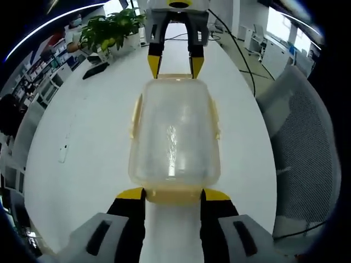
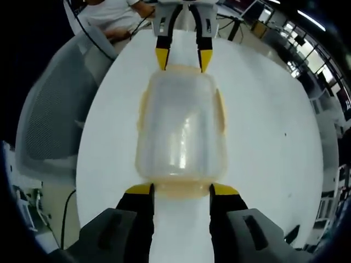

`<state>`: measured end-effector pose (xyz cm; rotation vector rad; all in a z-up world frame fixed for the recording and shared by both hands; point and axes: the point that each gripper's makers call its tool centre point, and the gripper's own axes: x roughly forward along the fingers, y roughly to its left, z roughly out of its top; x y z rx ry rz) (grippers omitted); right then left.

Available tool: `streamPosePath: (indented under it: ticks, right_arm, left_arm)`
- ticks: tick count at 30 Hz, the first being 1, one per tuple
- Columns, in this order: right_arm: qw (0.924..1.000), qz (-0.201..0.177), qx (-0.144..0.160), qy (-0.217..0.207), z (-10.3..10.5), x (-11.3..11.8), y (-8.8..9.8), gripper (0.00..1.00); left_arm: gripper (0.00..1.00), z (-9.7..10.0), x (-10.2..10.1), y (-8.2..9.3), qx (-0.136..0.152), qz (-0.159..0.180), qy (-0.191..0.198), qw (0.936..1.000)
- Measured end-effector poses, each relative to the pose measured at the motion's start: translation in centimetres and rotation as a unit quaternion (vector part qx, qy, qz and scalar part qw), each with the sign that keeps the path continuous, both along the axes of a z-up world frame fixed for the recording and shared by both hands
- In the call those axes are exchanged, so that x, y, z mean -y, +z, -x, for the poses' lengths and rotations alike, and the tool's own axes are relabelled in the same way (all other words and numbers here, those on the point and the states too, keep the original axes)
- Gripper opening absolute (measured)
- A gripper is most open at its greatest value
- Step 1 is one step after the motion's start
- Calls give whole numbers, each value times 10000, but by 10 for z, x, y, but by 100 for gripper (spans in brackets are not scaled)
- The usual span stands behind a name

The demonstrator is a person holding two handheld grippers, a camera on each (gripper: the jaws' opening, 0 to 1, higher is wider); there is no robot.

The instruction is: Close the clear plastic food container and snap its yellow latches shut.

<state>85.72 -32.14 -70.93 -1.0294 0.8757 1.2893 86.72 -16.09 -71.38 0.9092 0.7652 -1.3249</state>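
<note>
The clear plastic container point(image 1: 174, 131) point(image 2: 181, 129) rests on the white round table point(image 1: 82, 142) point(image 2: 269, 137) with its lid on top. Pale yellow latches stick out at its long sides point(image 1: 134, 118) point(image 2: 221, 112) and at both ends; I cannot tell whether they are snapped down. My left gripper point(image 1: 174, 194) is open, its yellow fingertips point(image 1: 131, 193) flanking the near end latch. At the opposite end, my right gripper point(image 2: 182, 192) is also open, with its tips on either side of that end latch. Each gripper shows in the other's view, the right gripper point(image 1: 175, 64) and the left gripper point(image 2: 179, 57).
A grey mesh chair point(image 1: 307, 148) point(image 2: 49, 120) stands close to the table edge. A potted plant point(image 1: 112, 30) and a flat black object point(image 1: 96, 70) sit at the far side, with a small white item point(image 1: 63, 153) nearby. A person point(image 2: 109, 13) sits beyond the table.
</note>
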Motion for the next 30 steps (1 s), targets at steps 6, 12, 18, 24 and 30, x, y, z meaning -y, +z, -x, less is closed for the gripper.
streamPosePath:
  ticks: [6, 12, 18, 24, 30]
  right_arm:
    - [9999, 93, -39, 7, -1, 9, -6, 36]
    - [9998, 164, -60, -6, -1, 14, -11, 36]
    - [9997, 234, -61, 25, -1, 16, -18, 36]
    - [9997, 235, -89, 14, 0, 15, -23, 37]
    - [9998, 188, -38, -39, -1, 15, -23, 37]
  left_arm:
    - [33, -1, 9, -3, -36, 38, -14, 10000]
    - [33, -1, 14, -6, -49, 50, -35, 10000]
    - [33, 0, 16, -11, -80, 28, -28, 10000]
    - [33, 1, 15, -15, -118, 8, -33, 9999]
    - [33, 1, 12, -16, -111, 14, -24, 9999]
